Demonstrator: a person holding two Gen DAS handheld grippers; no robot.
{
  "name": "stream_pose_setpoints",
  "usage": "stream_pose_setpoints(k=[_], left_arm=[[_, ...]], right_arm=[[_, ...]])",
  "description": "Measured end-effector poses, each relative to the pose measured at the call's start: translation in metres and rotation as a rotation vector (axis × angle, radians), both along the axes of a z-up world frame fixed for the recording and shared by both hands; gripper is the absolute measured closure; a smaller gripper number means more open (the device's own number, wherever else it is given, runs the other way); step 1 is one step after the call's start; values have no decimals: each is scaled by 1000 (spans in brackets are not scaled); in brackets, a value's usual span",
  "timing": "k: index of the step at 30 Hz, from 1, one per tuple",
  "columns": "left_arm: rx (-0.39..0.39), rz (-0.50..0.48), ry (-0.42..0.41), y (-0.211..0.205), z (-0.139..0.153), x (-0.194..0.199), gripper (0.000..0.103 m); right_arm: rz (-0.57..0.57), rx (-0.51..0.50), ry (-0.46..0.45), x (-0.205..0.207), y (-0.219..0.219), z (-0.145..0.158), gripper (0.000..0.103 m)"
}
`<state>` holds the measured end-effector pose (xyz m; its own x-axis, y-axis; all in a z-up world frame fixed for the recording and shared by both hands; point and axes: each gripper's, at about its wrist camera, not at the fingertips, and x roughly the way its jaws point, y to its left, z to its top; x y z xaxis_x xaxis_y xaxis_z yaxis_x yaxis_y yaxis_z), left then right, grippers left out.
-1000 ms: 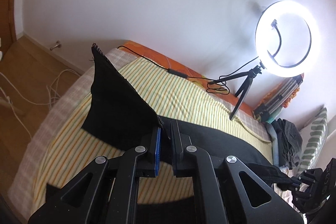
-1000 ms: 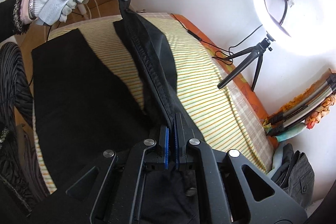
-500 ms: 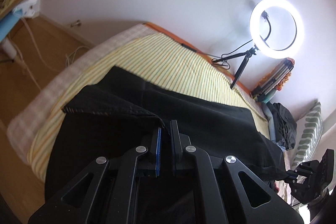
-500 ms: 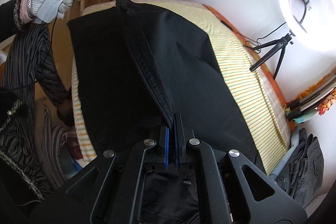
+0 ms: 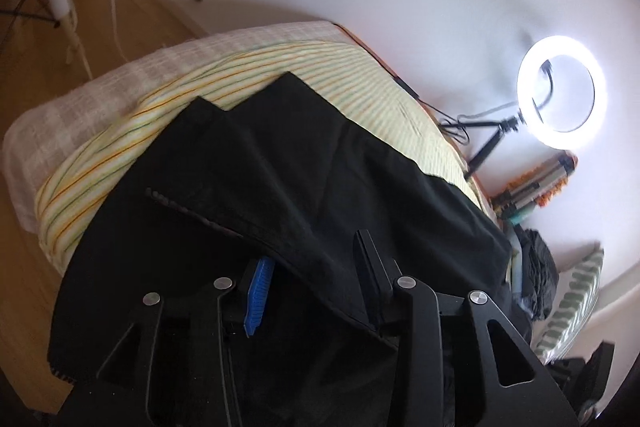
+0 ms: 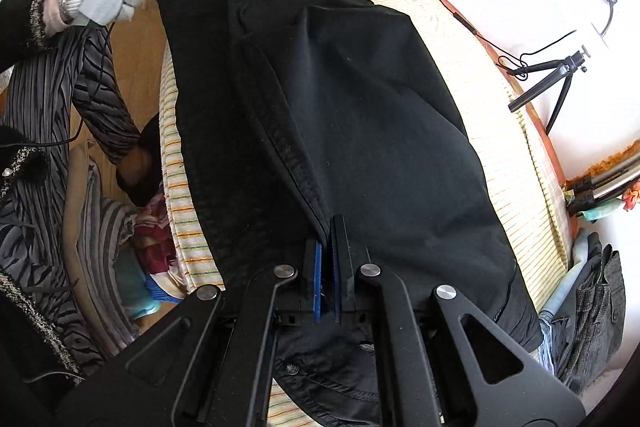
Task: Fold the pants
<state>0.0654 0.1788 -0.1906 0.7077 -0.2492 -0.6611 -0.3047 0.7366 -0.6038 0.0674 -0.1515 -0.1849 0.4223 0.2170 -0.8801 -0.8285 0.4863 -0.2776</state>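
Pants point(image 6: 360, 115): black, folded lengthwise on the striped bed point(image 6: 472, 39).
Left gripper point(image 5: 312, 263): fingers opening, hem lying loose between them.
Right gripper point(image 6: 328, 247): fingers clamped on the pants' fold edge.

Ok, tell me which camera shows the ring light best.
The left wrist view. There the ring light shows as a whole glowing ring on its small tripod, against the wall behind the bed. In the right wrist view the ring light sits at the frame's edge, washed out by glare and only partly readable.
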Motion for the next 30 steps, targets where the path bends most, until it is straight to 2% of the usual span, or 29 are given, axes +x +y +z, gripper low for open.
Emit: stream_pose_setpoints(k=[3, 5, 6, 7, 12, 18, 22, 26, 30], left_arm=[[-11, 69, -3, 15, -4, -1, 66], [4, 91, -15, 20, -3, -1, 71], [24, 95, -21, 22, -1, 0, 92], [40, 90, -23, 22, 1, 1, 99], [93, 64, -47, 21, 13, -13, 99], [172, 79, -31, 20, 19, -54, 99], [192, 94, -11, 21, 13, -78, 99], [216, 98, 19, 18, 5, -83, 99], [202, 121, 48, 24, -4, -84, 99]], right_arm=[[-3, 2, -1, 0, -2, 1, 99], [-4, -1, -4, 0, -1, -1, 99], [-3, -3, -6, 0, -1, -2, 99], [-2, -5, -8, 0, -1, -3, 99], [3, 2, -20, 0, -1, -1, 99], [27, 1, -17, -9, -5, 4, 99], [60, -28, 2, -18, -4, 0, 99], [94, -78, 20, -24, -1, -14, 99], [86, -87, 40, -22, 1, -27, 99]])
